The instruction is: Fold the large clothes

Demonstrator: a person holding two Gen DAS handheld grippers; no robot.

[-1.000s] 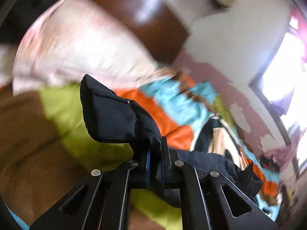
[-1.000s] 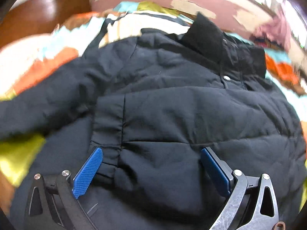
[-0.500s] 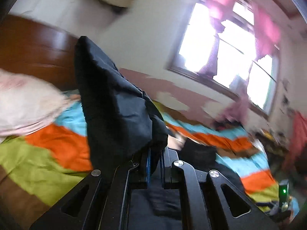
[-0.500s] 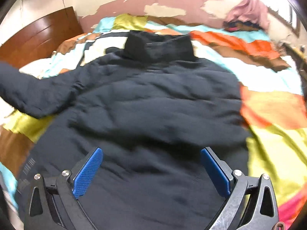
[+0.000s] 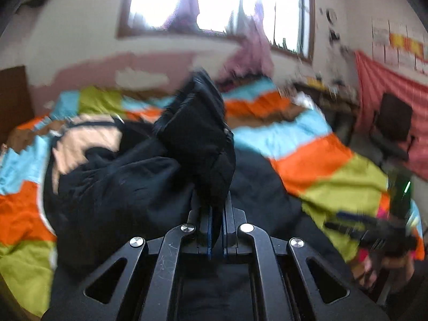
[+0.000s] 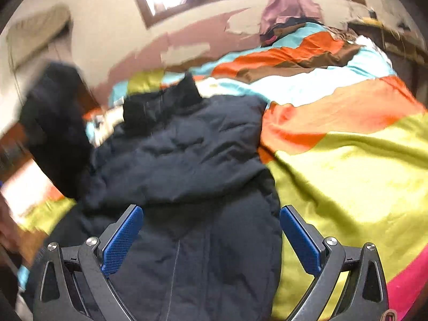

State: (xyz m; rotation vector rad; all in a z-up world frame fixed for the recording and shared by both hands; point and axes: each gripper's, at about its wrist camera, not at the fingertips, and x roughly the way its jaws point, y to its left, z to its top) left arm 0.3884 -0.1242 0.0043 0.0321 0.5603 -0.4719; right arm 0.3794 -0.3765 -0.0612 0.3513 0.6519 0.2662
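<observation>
A large black padded jacket (image 6: 192, 160) lies on a striped bedspread (image 6: 347, 160), collar toward the wall. My left gripper (image 5: 216, 211) is shut on the jacket's sleeve cuff (image 5: 198, 139), which stands up above the pads over the rest of the jacket (image 5: 115, 176). In the right wrist view that lifted sleeve (image 6: 56, 131) hangs raised at the far left. My right gripper (image 6: 211, 230) is open just above the jacket's lower body, its blue pads (image 6: 121, 240) wide apart with nothing pinched. The right gripper (image 5: 374, 232) also shows blurred at the lower right of the left wrist view.
The bed runs along a wall with peeling pink paint under a bright window (image 5: 214, 0). Pink clothes (image 6: 289, 2) pile at the bed's far end. A dark chair (image 5: 393, 128) and a red cloth (image 5: 388, 80) stand beside the bed. A wooden headboard (image 5: 13, 99) is at the left.
The left gripper has swung the held sleeve from the pillow side across toward the jacket's body. The right gripper has drifted toward the jacket's hem and right edge, staying open.
</observation>
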